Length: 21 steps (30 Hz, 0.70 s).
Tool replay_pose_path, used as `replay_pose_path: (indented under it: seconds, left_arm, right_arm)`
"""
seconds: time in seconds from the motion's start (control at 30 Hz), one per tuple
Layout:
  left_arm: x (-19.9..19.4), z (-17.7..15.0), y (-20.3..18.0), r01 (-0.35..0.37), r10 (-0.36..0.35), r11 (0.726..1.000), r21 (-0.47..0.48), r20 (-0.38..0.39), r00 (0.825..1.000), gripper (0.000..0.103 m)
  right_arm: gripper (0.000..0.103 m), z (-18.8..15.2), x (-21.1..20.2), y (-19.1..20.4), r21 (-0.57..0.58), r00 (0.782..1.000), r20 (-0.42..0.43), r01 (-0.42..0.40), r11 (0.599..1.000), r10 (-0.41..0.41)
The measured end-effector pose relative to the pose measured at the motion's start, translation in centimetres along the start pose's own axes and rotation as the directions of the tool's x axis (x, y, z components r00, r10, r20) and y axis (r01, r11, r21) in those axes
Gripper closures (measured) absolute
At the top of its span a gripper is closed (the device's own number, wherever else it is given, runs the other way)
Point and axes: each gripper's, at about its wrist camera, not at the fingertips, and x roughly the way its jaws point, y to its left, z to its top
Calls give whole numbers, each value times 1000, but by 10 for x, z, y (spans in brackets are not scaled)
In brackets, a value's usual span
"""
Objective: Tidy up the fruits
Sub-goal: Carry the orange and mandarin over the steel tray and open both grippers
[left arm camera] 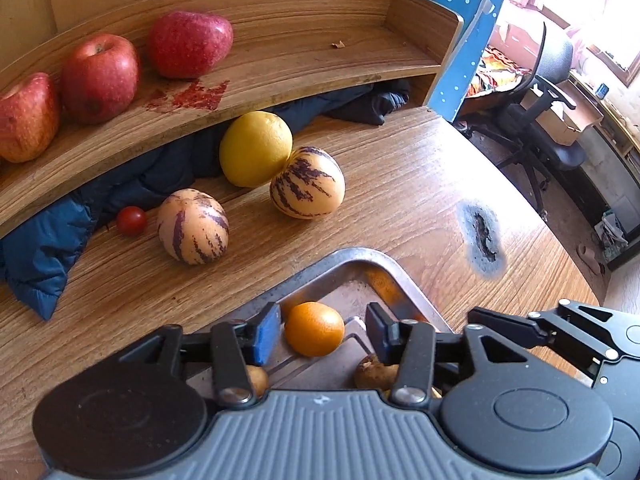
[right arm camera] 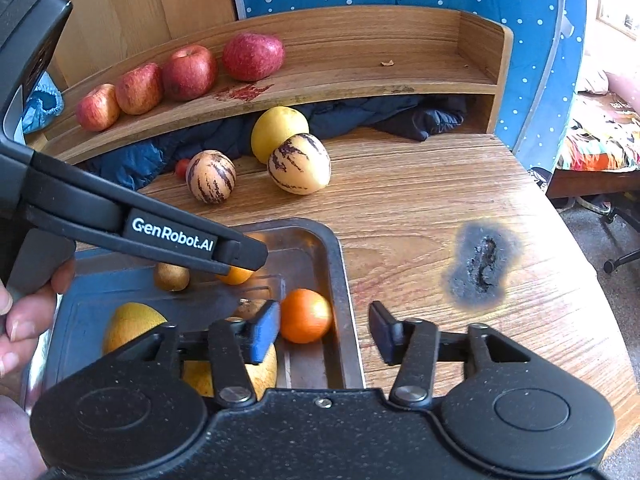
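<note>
While both tools gape empty, the left tool [left arm camera: 322, 330] half hides a kiwi [left arm camera: 374, 372] in the tray [left arm camera: 352, 258].

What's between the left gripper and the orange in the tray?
Nothing visible. The left gripper is open, its blue pads either side of the orange in the metal tray, with clear gaps and no other fruit between.

We see a wooden table [right arm camera: 420, 200] with a burn mark [right arm camera: 482, 266], carrying a metal tray [right arm camera: 340, 280], two striped melons [right arm camera: 211, 177] [right arm camera: 299, 163], a yellow fruit [right arm camera: 278, 128], probably a cherry tomato [left arm camera: 131, 220], and a blue jacket [left arm camera: 40, 248]. The raised wooden shelf [right arm camera: 360, 68] holds four red apples [right arm camera: 188, 72].
</note>
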Motion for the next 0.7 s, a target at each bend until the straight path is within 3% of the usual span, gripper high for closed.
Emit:
replay_pose_path:
  seconds: [0.1, 0.23, 0.37, 0.43, 0.7]
  left_arm:
    - [-4, -2, -2, -14, 14, 1000, -10, 14, 1000, 41]
    - [-12, -6, -4, -43, 44, 999, -26, 37, 998, 22]
    - [-21, -13, -6, -85, 89, 995, -56, 63, 994, 12]
    - [-27, -17, -6, -101, 107, 992, -76, 72, 992, 5]
    - [-53, -44, -5, -172, 191, 971, -166, 105, 976, 2]
  right_arm:
    - [37, -2, -5, -3, 3, 1000, 6, 3, 1000, -3]
    - [18, -8, -14, -8, 21, 1000, 21, 2, 1000, -3]
    - [6, -15, -24, -11, 33, 999, 45, -7, 999, 6]
    - [3, -18, -29, -11, 33, 998, 56, -12, 999, 10]
    - [1, -34, -46, -8, -1, 996, 71, -59, 998, 59]
